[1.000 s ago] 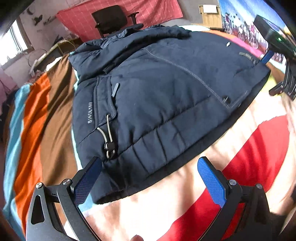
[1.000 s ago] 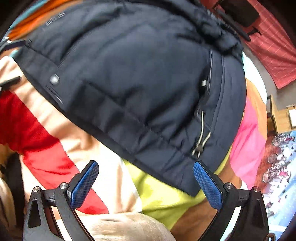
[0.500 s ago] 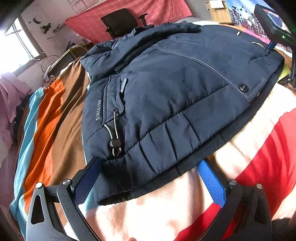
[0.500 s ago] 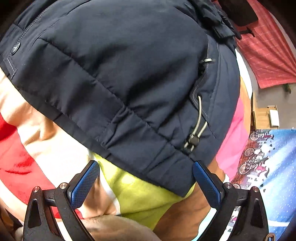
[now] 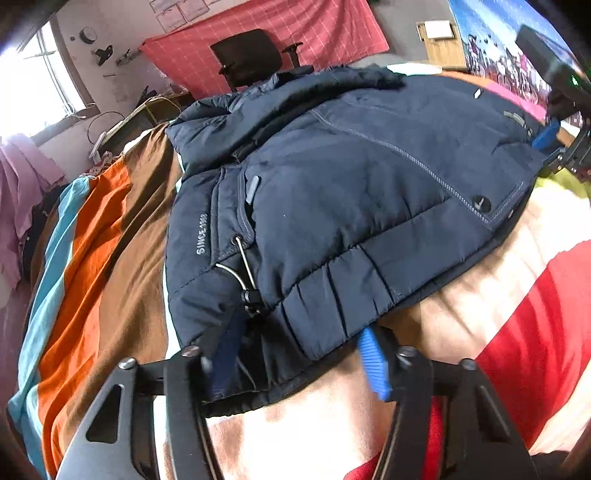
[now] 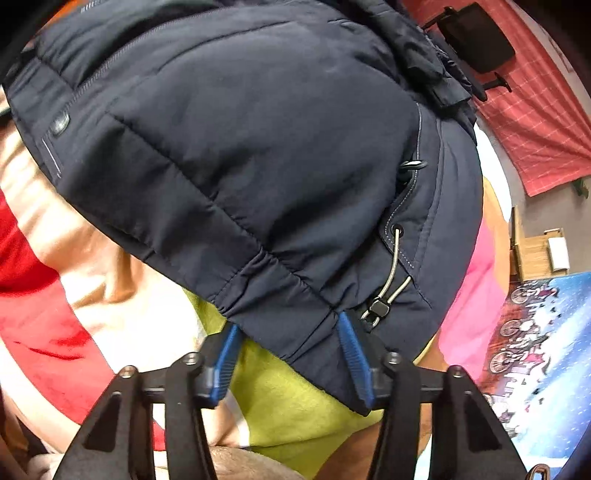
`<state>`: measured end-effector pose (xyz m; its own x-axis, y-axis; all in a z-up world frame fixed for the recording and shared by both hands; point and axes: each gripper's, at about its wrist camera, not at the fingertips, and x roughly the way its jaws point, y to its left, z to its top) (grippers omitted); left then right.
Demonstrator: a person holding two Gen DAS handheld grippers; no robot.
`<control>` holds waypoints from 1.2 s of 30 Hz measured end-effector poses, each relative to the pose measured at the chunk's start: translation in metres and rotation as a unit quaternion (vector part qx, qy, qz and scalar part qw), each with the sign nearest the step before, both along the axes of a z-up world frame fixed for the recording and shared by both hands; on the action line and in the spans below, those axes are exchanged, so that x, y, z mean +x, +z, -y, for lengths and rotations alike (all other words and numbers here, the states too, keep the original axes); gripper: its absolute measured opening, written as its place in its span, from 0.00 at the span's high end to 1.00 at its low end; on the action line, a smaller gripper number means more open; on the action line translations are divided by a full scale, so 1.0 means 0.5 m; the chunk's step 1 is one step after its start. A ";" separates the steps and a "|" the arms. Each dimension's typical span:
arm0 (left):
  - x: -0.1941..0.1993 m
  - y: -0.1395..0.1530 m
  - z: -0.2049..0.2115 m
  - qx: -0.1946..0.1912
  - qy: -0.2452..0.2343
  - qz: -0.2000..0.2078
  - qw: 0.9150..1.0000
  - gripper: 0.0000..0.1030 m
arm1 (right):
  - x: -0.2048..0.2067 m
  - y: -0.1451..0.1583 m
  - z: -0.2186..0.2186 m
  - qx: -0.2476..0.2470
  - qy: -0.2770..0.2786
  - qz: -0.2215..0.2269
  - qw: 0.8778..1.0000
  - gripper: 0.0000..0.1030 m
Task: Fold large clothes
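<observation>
A dark navy padded jacket (image 5: pixel 332 192) is lying spread over a bed covered by a striped blanket (image 5: pixel 92 258) in orange, brown, blue, red, cream, pink and lime bands.

In the left wrist view, the near hem at one bottom corner of the jacket is being straddled by the left gripper (image 5: pixel 299 362). Its fingers (image 5: pixel 373 365) are partly closed, with a fold of the hem bunched between the blue pads; whether the cloth is being pinched firmly cannot be told. A drawcord with a black toggle (image 5: pixel 251 299) is hanging just above the left pad, beside the stitched lettering on the side panel.

In the right wrist view, the hem at the other bottom corner (image 6: pixel 295 314) is being flanked by the right gripper (image 6: pixel 290 363). Its jaws are narrowed, and the gathered hem is being held between the pads, over the lime band of the blanket. A second drawcord toggle (image 6: pixel 378 306) is sitting just above the right-hand pad.

A black office chair (image 5: pixel 251 55) and a red checked cloth (image 5: pixel 325 33) are seen beyond the bed.
</observation>
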<state>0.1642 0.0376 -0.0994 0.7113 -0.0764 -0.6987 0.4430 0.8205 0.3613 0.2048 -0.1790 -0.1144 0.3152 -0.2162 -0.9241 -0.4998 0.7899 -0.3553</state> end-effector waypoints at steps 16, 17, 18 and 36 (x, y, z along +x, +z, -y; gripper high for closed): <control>0.017 0.120 0.006 -0.087 -0.019 0.001 0.996 0.93 | -0.047 0.107 -0.029 0.100 -0.002 0.103 0.990 0.95; 0.021 0.130 0.006 -0.097 -0.015 0.000 0.995 0.94 | -0.046 0.120 -0.025 0.113 -0.009 0.113 0.987 0.95; 0.025 0.142 0.007 -0.106 -0.011 0.001 0.994 0.94 | -0.046 0.134 -0.023 0.126 -0.017 0.123 0.984 0.95; 0.110 0.282 0.020 -0.155 -0.005 0.061 0.986 0.96 | 0.000 0.256 0.015 0.207 -0.049 0.210 0.954 0.93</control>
